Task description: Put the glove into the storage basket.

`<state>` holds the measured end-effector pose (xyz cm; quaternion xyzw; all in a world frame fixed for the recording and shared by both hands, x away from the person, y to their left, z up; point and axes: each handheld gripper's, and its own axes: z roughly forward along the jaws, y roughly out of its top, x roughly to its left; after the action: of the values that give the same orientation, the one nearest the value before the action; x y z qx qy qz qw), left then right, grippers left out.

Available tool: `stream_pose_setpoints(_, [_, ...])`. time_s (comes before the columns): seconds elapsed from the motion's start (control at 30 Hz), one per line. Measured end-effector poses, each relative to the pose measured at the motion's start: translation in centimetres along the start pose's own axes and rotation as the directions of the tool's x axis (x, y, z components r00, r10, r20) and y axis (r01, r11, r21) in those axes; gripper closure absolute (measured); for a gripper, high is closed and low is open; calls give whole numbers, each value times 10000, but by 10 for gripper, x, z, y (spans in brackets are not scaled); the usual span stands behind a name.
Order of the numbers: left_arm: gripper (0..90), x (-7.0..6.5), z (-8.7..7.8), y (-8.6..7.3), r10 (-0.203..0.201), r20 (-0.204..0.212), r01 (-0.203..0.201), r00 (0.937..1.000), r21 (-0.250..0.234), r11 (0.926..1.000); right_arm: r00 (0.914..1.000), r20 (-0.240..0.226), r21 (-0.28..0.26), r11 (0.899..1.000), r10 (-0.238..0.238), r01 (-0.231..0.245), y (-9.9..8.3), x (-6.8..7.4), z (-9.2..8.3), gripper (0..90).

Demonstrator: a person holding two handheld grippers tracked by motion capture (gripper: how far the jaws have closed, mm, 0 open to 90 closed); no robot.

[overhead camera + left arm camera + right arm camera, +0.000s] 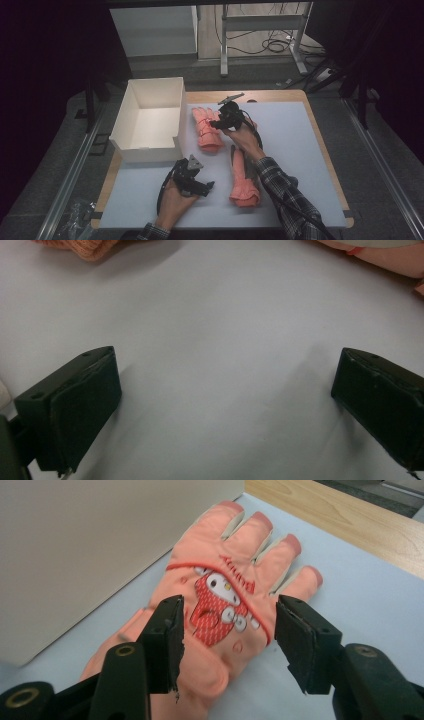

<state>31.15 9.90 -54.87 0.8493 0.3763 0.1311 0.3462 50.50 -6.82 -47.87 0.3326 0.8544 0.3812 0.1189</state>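
right gripper point(227, 640): fingers part-open over far pink glove point(235, 605), gripping nothing | glove: on counter point(300, 150) beside white box point(150, 120), cartoon print, cuff cut off | left gripper point(225, 405): fingers wide, empty | second glove point(243, 180): arm-hidden

my left tool point(220, 405) looks down at the pale table point(215, 340), jaws spread wide, one low at each side, nothing between them. a knitted orange cuff point(85, 247) pokes in at the top left edge. a bit of pink glove point(395, 257) sits in the top right corner.
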Motion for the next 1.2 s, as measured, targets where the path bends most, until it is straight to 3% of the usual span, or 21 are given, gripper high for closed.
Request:
stream_pose_setpoints(0.23, [0,0,0,0,3,2,-3,10000,1,10000,9997,226,308,9994,-134,127,4,-3,22,499])
stream_pose_setpoints(0.43, [0,0,0,0,23,-2,-23,10000,-3,10000,9998,-185,816,9966,77,-62,3,-4,38,517])
stream_pose_setpoints(0.57, [0,0,0,0,28,-3,-28,10000,-1,10000,9989,-426,960,9953,171,-130,1,-6,42,592])
stream_pose_setpoints(0.6, [0,0,0,0,30,-4,-30,10000,1,10000,9977,-569,1078,9937,381,-318,0,-7,44,677])
stream_pose_setpoints(0.63, [0,0,0,0,30,-4,-30,10000,1,10000,9977,-569,1078,9937,381,-318,0,-7,44,677])
stream_pose_setpoints(0.73, [0,0,0,0,28,-3,-28,10000,-1,10000,9973,-630,1221,9920,389,-310,1,-7,43,805])
stream_pose_setpoints(0.8, [0,0,0,0,27,-4,-27,10000,-2,10000,9977,-579,1235,9919,359,-286,2,-6,41,843])
stream_pose_setpoints(1.1, [0,0,0,0,4,-3,-4,10000,0,10000,9976,-526,1013,9941,453,-398,9,-5,24,867])
stream_pose_setpoints(1.2, [0,0,0,0,4,-3,-4,10000,0,10000,9942,-807,787,9948,710,-647,10,-4,14,866])
